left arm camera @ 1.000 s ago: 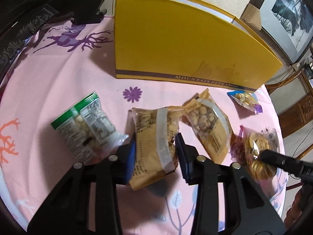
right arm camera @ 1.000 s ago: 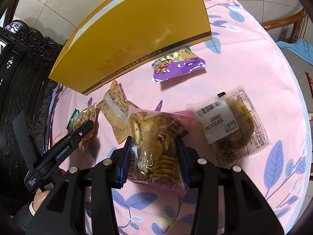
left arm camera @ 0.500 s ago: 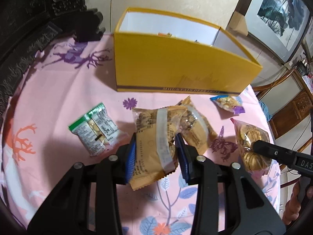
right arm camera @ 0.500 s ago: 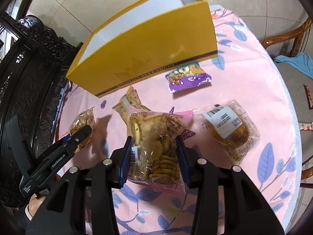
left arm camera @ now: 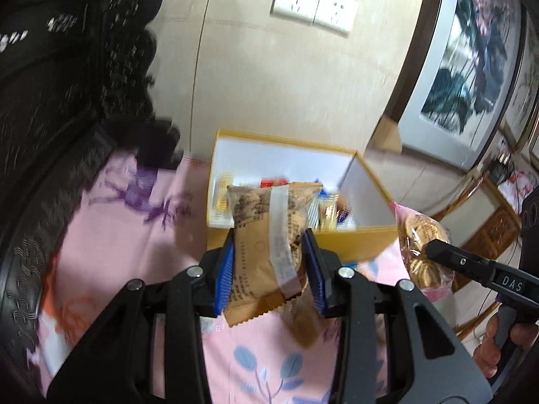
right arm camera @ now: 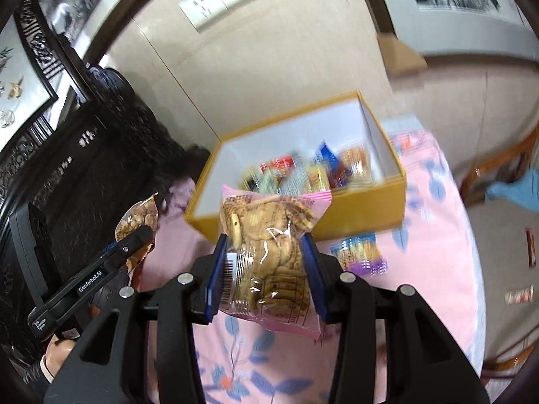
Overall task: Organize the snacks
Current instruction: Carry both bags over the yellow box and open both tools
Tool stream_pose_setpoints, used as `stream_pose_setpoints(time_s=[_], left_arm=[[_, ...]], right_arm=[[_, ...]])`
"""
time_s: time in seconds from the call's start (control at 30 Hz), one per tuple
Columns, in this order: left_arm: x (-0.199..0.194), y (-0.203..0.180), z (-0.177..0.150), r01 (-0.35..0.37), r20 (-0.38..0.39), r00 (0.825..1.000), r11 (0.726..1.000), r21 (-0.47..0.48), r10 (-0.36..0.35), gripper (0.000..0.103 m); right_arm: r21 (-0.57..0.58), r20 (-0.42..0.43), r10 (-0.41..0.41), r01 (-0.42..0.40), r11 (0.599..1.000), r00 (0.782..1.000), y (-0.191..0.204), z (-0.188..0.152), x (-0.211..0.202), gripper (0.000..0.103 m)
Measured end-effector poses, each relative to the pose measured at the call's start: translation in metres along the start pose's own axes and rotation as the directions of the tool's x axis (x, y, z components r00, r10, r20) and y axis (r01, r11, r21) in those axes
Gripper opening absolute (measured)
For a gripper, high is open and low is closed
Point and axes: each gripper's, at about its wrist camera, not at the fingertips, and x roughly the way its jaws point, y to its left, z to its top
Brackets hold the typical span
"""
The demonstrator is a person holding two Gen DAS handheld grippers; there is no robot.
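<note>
Lifting clear of the pink tablecloth (left arm camera: 111, 235), both packets now hang in the air, where a second ago they lay flat on it among the other snacks. The left gripper (left arm camera: 271, 266) is clenched on a tan snack packet (left arm camera: 266, 245) with a pale strip down its face, blue pads pressing both sides. The right gripper (right arm camera: 262, 266) grasps a clear bag of cookies (right arm camera: 266, 252) with pink edges in the same way. Earlier only the outer wall of the yellow box (right arm camera: 363, 205) faced the cameras; now both views look over its rim into the white inside. The green-and-white packet seen beside the left gripper before is out of view.

The box stands open on the tablecloth, beyond both held packets. Inside lies a loose heap of small wrapped snacks (right arm camera: 303, 171): red, blue, yellow and orange wrappers, too blurred to tell apart further. A purple-edged packet (right arm camera: 360, 252) lies on the cloth just in front of the box, outside it. In the left view another tan packet (left arm camera: 303, 323) lies on the cloth below the held one. Each view shows the other gripper off to the side with its packet.
</note>
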Motion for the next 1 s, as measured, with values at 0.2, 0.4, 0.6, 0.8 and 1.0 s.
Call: stream_pose_setpoints(time_s=[0.2,0.4,0.6,0.8,1.0], left_arm=[[0.011,-0.013,0.052,0.012,0.086,0.996,0.999,0.042,-0.016,0.039],[0.022,-0.027,0.093,0.025,0.149,0.988,0.997,0.079,-0.036,0.039],[0.034,-0.031,0.118,0.040,0.177,0.983,0.995,0.088,-0.055,0.039],[0.078,-0.037,0.127,0.019,0.135,0.990,0.995,0.098,-0.032,0.075],[0.078,-0.031,0.118,-0.004,0.126,0.992,0.998,0.058,-0.004,0.093]], right_arm=[[-0.061,0.099,0.001,0.005,0.998,0.995,0.007,0.056,0.005,0.044],[-0.099,0.162,0.003,0.014,0.995,0.987,0.012,0.097,0.011,0.044],[-0.122,0.197,-0.002,0.027,0.992,0.980,0.012,0.119,0.024,0.044],[-0.099,0.132,-0.049,0.062,0.993,0.990,-0.002,0.136,0.068,0.048],[-0.075,0.130,-0.120,0.131,0.989,0.984,-0.020,0.121,0.061,0.086]])
